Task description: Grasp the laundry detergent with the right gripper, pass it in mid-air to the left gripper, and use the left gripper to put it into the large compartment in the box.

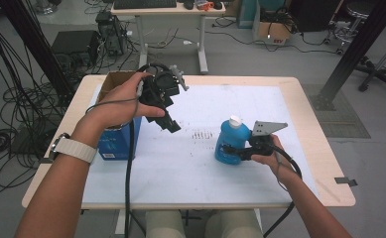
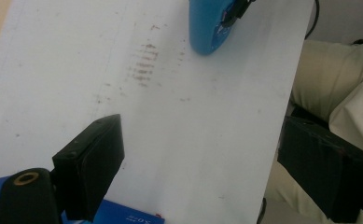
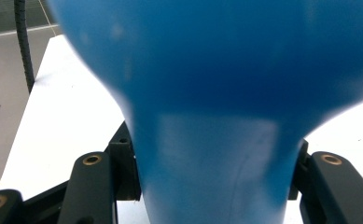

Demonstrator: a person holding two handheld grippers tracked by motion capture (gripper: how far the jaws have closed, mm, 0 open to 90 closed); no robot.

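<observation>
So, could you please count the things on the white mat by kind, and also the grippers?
Blue bottle with white cap: 1
Open blue cardboard box: 1
Grippers: 2, the left gripper open above the mat, the right gripper shut on the blue bottle
Total: 4

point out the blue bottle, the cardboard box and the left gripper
blue bottle (image 1: 228, 144): high view, on its front body below the white cap.
cardboard box (image 1: 112, 79): high view, on its brown open flap behind the hand.
left gripper (image 2: 193, 163): left gripper view, midway between its two black fingertips.
</observation>
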